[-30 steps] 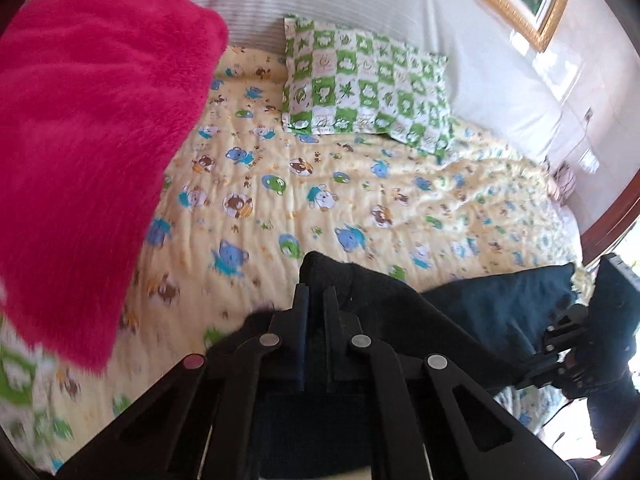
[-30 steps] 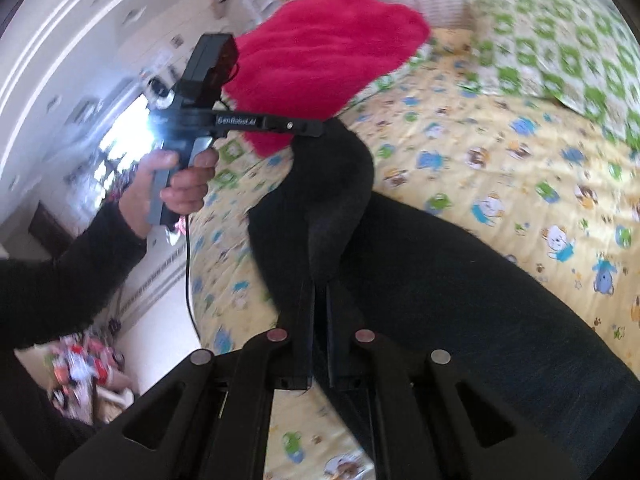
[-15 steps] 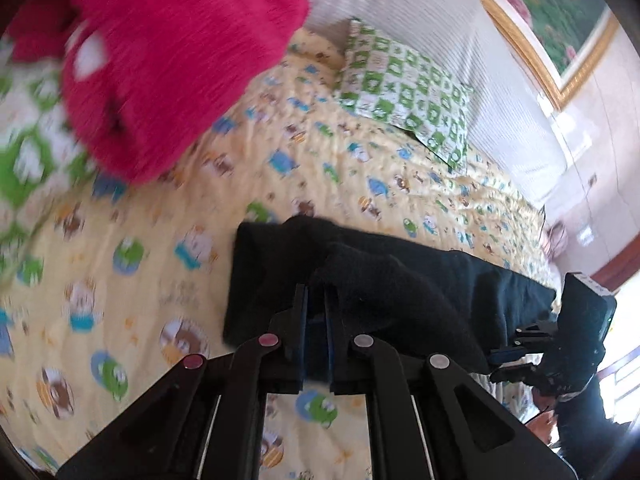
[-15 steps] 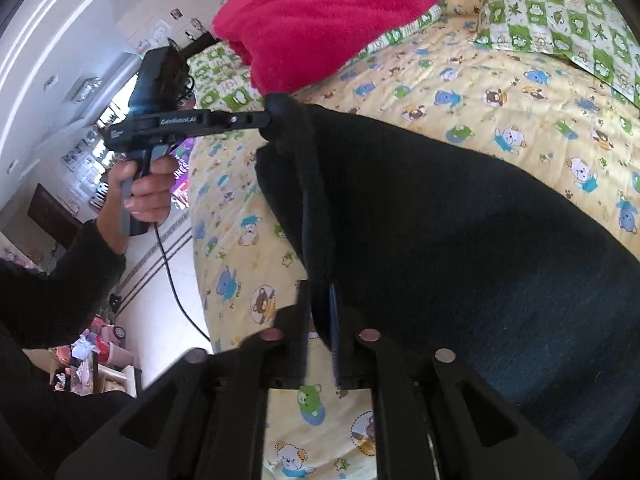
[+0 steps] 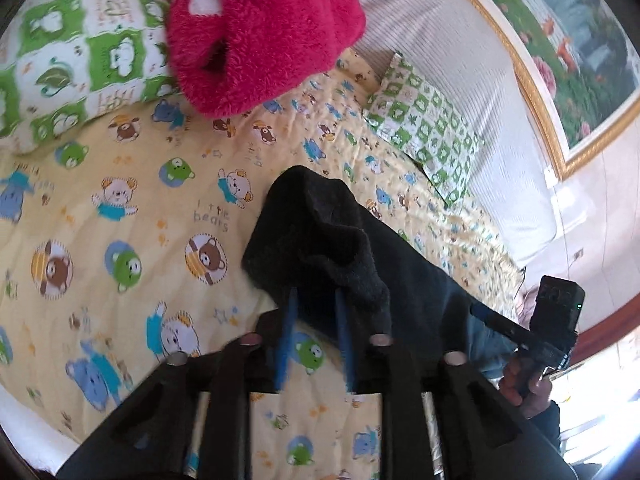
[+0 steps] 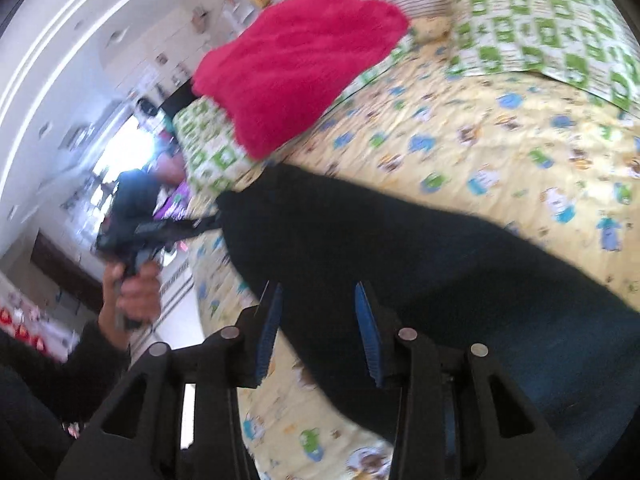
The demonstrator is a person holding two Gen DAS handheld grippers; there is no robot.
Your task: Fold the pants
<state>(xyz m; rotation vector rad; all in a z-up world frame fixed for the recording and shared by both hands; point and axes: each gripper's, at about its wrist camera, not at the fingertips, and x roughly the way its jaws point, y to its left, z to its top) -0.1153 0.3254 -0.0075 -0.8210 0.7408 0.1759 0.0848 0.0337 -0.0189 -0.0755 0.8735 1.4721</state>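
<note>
Both tongs (image 5: 314,300) (image 6: 318,294) opening, pants (image 6: 400,264) released.

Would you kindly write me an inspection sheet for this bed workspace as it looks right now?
Surface: bed with yellow bear-print quilt, wrinkled.
Job's things: dark pants lying on the quilt, one end bunched at the left gripper.
Clutter: pink plush blanket on a green-checked pillow; second pillow by the headboard.
Grippers: left gripper opening, cloth between the fingers; right gripper opening over the pants' edge.
Cables: nothing seen.
Surroundings: gold-framed picture on the wall; blurred room beyond the bed.
</note>
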